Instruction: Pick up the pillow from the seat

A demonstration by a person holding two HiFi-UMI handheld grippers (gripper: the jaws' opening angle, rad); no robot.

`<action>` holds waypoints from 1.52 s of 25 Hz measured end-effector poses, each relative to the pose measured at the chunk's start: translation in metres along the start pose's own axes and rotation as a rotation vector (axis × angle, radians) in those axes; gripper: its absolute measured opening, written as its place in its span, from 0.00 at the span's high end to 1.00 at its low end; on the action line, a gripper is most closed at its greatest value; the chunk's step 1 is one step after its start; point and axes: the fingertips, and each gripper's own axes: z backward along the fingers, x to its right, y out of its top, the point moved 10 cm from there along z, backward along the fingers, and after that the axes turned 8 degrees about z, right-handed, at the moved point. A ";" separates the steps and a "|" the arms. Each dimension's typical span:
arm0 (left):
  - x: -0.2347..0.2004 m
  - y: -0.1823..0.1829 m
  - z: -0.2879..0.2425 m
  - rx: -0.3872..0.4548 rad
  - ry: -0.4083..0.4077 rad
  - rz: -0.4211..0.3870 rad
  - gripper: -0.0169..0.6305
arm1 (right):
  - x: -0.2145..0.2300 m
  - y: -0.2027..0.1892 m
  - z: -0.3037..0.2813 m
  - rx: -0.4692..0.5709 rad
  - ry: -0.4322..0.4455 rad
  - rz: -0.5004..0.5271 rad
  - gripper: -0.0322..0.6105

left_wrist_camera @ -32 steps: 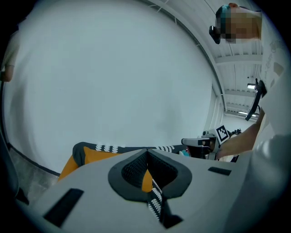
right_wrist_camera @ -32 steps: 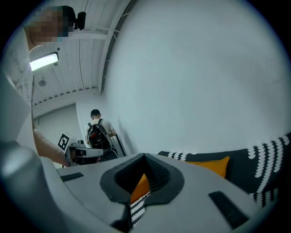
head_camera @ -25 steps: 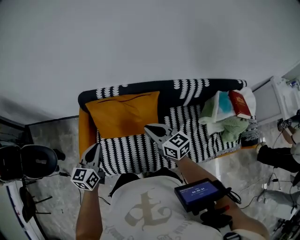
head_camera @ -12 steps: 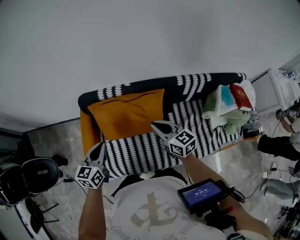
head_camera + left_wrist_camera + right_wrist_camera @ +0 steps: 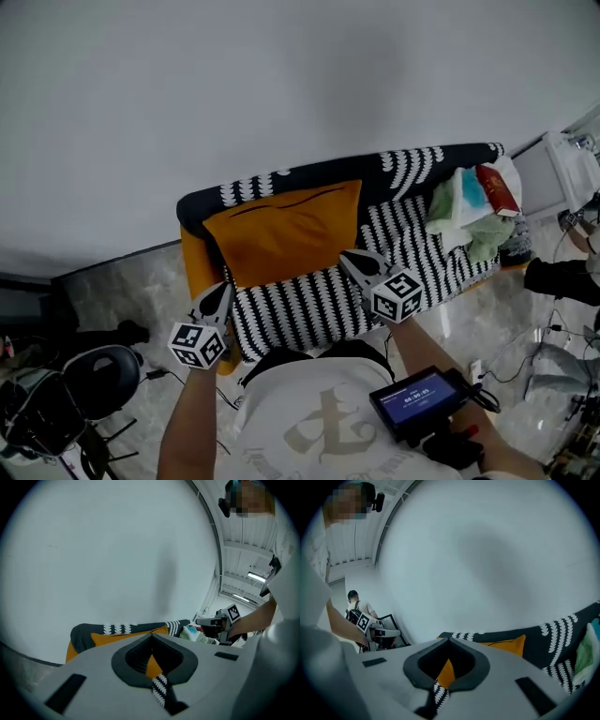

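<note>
An orange pillow (image 5: 286, 230) leans against the backrest at the left end of a black-and-white patterned sofa (image 5: 309, 305). My left gripper (image 5: 221, 292) hovers off the sofa's front left corner, shut and empty, short of the pillow's lower left corner. My right gripper (image 5: 349, 258) is over the seat just right of the pillow's lower right corner, also shut with nothing in it. The left gripper view shows the pillow (image 5: 126, 637) beyond the tips (image 5: 151, 635). From the right gripper view the pillow (image 5: 506, 645) lies ahead of the closed tips (image 5: 449, 641).
A heap of green and white cloth (image 5: 464, 217) with a red book (image 5: 502, 190) fills the sofa's right end. A white unit (image 5: 562, 173) stands to the right. A dark round object (image 5: 94, 380) sits on the marble floor at the left. A plain wall runs behind the sofa.
Both grippers have moved forward and down toward the sofa, the left one further. The sofa and pillow sit further right in the head view. Jaws stay shut.
</note>
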 end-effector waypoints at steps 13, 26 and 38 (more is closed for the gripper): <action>-0.033 0.014 -0.046 -0.061 -0.005 0.012 0.96 | 0.019 -0.003 -0.036 -0.038 -0.053 -0.058 0.93; -0.034 -0.014 -0.085 -0.084 0.122 0.118 0.96 | 0.083 -0.040 -0.040 -0.109 -0.017 -0.077 0.93; -0.074 -0.043 -0.120 -0.174 0.163 0.159 0.96 | 0.142 -0.081 -0.082 -0.144 -0.111 -0.162 0.93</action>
